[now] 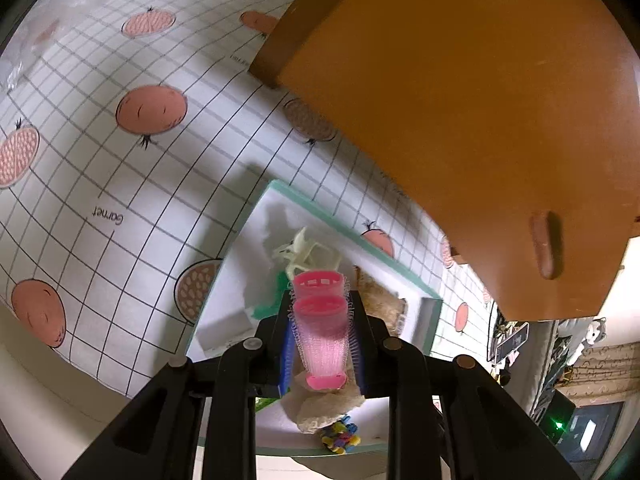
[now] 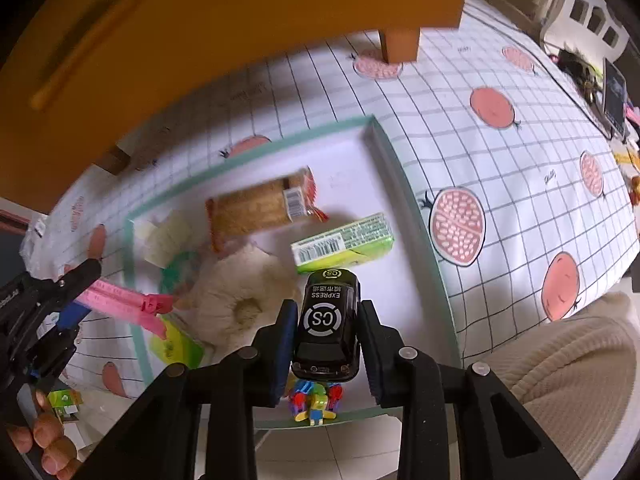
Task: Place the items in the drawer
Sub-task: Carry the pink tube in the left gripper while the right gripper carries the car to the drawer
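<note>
My left gripper [image 1: 320,304] is shut on a pair of pink hair rollers [image 1: 322,332], held above a white tray with a teal rim [image 1: 348,228]. In the right wrist view, the left gripper [image 2: 86,292] and the pink rollers [image 2: 120,300] show at the left edge. My right gripper [image 2: 328,312] is shut on a black toy car [image 2: 326,344] marked "CS EXPRESS", lifted over the tray [image 2: 384,148]. An orange wooden drawer unit [image 1: 460,100] [image 2: 240,8] stands on legs behind the tray, its front closed, with a slot handle [image 1: 546,244].
In the tray lie a biscuit packet [image 2: 256,208], a green box [image 2: 344,244], a cream plush ring [image 2: 240,296], a colourful toy [image 2: 316,400] and a cream hair claw [image 1: 304,252]. A pomegranate-print cloth [image 2: 500,160] covers the table. A cream sleeve [image 2: 560,360] is at the right.
</note>
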A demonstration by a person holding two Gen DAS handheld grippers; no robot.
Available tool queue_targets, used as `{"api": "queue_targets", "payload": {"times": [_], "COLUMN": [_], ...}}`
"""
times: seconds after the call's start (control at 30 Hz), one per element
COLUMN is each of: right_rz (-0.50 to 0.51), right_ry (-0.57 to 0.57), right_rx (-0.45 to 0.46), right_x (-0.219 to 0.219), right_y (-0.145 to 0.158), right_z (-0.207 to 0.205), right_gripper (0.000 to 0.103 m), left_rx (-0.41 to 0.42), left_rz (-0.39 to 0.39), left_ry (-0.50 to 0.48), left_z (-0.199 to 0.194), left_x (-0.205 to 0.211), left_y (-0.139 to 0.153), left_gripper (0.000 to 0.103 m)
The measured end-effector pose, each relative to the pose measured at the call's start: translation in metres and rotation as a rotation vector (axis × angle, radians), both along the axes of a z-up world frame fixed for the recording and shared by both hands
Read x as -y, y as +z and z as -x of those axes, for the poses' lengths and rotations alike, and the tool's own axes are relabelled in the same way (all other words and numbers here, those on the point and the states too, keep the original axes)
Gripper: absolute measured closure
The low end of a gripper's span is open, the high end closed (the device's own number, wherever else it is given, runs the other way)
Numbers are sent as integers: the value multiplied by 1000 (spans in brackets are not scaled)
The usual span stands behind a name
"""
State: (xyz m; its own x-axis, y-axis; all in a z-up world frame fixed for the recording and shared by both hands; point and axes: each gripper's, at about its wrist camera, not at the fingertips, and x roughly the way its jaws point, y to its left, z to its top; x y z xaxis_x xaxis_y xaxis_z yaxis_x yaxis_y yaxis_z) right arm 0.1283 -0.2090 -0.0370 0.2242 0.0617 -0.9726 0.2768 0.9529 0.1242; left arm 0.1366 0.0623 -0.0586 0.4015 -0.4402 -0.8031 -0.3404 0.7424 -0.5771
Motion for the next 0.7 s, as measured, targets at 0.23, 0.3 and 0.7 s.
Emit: {"api": "queue_targets", "payload": {"times": [0.23,0.3,0.7], "right_rz": [10,11,-51], "right_ry": [31,42,61], "right_rx": [68,93,333], "right_x": [-2,-3,0], "right_y": [29,42,154], "right_z": [0,0,-4], "right_gripper": [70,70,70], "left_rx": [64,88,368], "left_rz": [10,25,78], "left_ry": [-17,-22,-66], "left_z": [2,3,21], "left_x": [2,1,0], "left_y": [35,49,165], "left_gripper": [78,78,78]}}
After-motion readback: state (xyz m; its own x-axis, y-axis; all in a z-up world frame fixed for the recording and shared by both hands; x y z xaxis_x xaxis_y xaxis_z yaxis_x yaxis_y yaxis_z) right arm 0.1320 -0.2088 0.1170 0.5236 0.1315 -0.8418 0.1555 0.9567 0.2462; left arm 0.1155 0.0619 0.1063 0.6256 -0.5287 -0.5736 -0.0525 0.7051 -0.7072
